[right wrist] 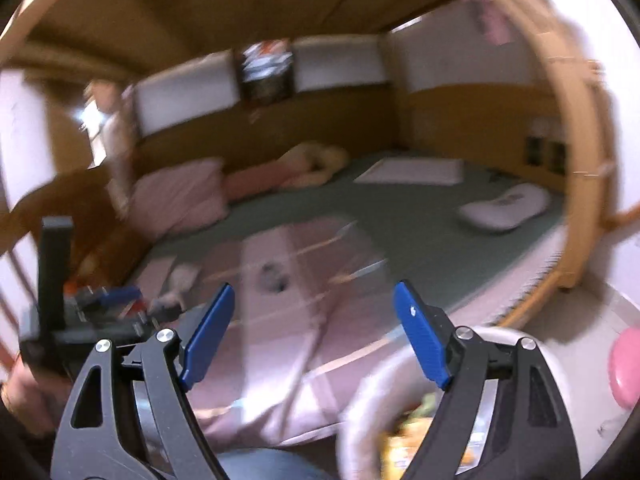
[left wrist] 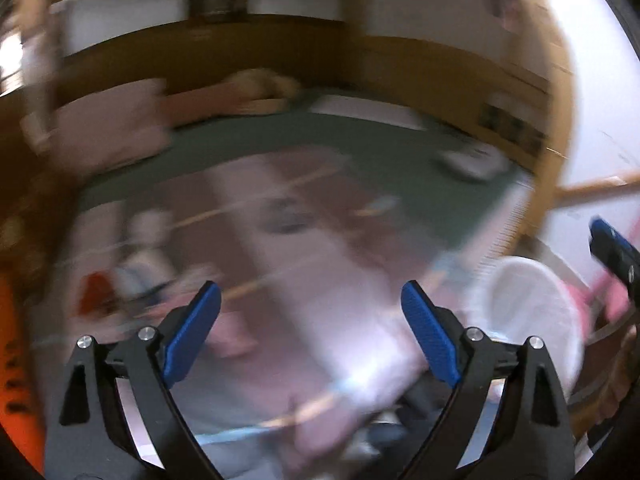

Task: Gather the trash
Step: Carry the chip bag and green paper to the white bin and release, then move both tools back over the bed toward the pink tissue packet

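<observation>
The bed (right wrist: 420,216) fills both views: a green sheet inside a wooden frame (right wrist: 576,184). A pink quilt (right wrist: 280,332) covers its near part, directly beneath both claws. Three pillows lie on the bed: a pink pillow (right wrist: 180,196) at the far left wall, a flat white pillow (right wrist: 412,170) at the back and a small white pillow (right wrist: 504,208) near the right edge. A cream soft toy (right wrist: 316,160) lies along the back wall.

The white bin (right wrist: 360,400) stands just beside the bed at the lower right. The trash (right wrist: 404,436), yellow and green wrappers, lies inside it, partly hidden by the right claw's finger.

The left claw (left wrist: 310,332) is spread wide with nothing between its blue pads; only blurred quilt shows there. The right claw (right wrist: 314,336) is likewise spread wide and holds nothing. Both views are motion-blurred.
</observation>
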### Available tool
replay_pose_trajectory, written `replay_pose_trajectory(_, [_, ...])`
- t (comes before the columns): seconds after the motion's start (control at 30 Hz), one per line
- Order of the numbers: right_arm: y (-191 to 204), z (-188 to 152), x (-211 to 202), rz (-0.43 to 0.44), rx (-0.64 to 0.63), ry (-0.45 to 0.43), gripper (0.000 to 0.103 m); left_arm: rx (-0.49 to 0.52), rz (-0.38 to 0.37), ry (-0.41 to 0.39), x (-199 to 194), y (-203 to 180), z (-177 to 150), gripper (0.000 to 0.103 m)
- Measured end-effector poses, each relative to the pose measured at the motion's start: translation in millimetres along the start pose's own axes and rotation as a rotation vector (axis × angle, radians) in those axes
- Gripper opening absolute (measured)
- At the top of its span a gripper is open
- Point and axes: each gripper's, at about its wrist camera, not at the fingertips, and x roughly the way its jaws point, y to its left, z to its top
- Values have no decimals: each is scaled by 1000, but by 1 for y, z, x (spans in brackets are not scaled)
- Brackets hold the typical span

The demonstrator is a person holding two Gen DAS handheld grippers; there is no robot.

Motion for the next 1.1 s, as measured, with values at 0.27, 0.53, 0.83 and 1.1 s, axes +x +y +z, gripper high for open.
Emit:
replay_pose_trajectory(0.27, [140, 21, 103, 209, -194, 98, 80, -279, 309, 64, 14, 164, -53, 91])
replay_pose_trajectory(0.53, [159, -7, 172, 142, -217, 235, 81, -292, 319, 12, -6, 169, -52, 92])
replay_pose_trajectory(0.83, [149, -4, 165, 176, -180, 211, 81, -329, 280, 23, -1, 158, -48, 92])
replay_pose_trajectory(1.1, [155, -7, 171, 187, -196, 216, 81, -312, 278, 41, 6, 153, -52, 92])
